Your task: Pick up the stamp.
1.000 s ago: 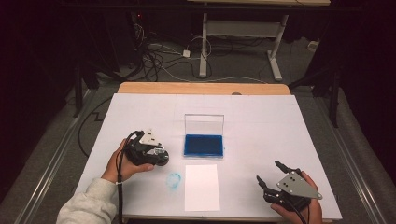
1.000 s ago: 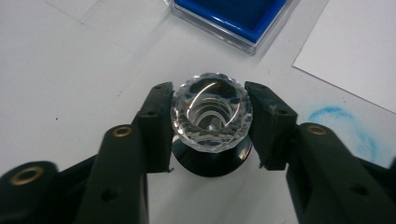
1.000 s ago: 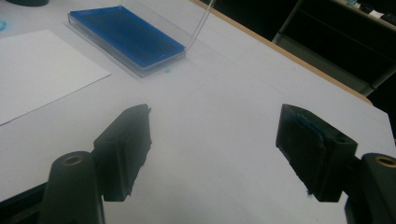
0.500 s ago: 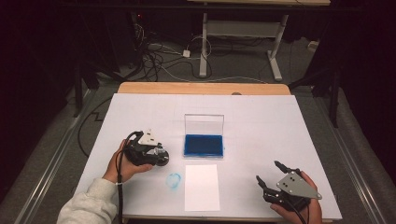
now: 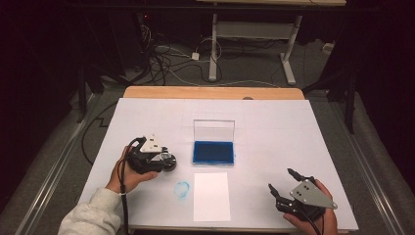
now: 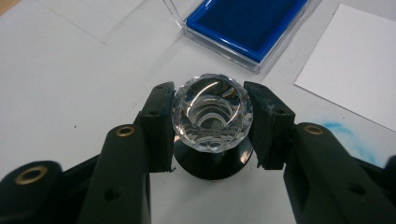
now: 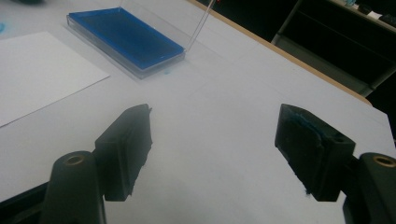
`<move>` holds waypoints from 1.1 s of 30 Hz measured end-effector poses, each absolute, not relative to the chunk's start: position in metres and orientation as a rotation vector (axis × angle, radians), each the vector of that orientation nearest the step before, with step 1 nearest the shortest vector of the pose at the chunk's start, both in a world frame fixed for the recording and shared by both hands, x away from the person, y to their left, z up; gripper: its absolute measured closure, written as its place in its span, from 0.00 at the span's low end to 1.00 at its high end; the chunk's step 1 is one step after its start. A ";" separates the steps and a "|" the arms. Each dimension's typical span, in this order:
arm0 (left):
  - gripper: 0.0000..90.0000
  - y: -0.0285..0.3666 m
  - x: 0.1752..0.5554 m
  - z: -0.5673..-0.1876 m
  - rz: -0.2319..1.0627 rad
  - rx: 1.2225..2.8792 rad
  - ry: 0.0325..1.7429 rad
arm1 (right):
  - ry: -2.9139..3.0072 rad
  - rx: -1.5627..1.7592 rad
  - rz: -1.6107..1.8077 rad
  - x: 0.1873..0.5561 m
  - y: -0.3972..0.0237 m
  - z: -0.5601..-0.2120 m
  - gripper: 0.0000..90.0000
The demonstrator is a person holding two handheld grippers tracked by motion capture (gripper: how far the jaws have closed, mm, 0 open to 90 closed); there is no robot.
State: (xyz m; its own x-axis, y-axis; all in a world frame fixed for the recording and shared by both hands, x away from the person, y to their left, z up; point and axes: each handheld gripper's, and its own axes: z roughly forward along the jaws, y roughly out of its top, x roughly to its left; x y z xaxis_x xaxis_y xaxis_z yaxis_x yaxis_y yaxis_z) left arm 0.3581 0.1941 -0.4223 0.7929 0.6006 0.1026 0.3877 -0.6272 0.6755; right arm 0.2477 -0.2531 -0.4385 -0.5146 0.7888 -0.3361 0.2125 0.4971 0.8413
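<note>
Overhead light is falling brightly on the white tabletop [image 5: 274,122] while the surrounding room is sinking into darkness; both gripper views are looking soft, with near jaws blurring and glare glinting off the faceted glass knob [image 6: 212,113].

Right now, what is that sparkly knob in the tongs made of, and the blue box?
The knob looks like clear cut glass or acrylic: see-through, faceted, glinting, on a glossy black base. The blue box seems clear hard plastic with a matte, felt-like blue pad inside.

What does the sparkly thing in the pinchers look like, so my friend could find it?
Find the open blue ink pad in the middle of the white table. To its left, the left gripper is shut on a stamp. It alone has a clear, faceted, crystal-like knob on a round black base.
</note>
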 end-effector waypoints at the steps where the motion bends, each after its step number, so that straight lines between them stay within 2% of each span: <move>1: 0.61 0.195 0.357 -0.421 0.419 2.316 0.723 | 1.995 0.818 0.982 0.248 -0.253 -0.438 0.30; 11: 0.61 0.198 0.344 -0.411 0.467 2.270 0.685 | 1.973 0.834 0.993 0.249 -0.254 -0.438 0.30; 33: 0.61 0.207 0.336 -0.396 0.470 2.193 0.647 | 1.974 0.851 0.983 0.253 -0.255 -0.440 0.30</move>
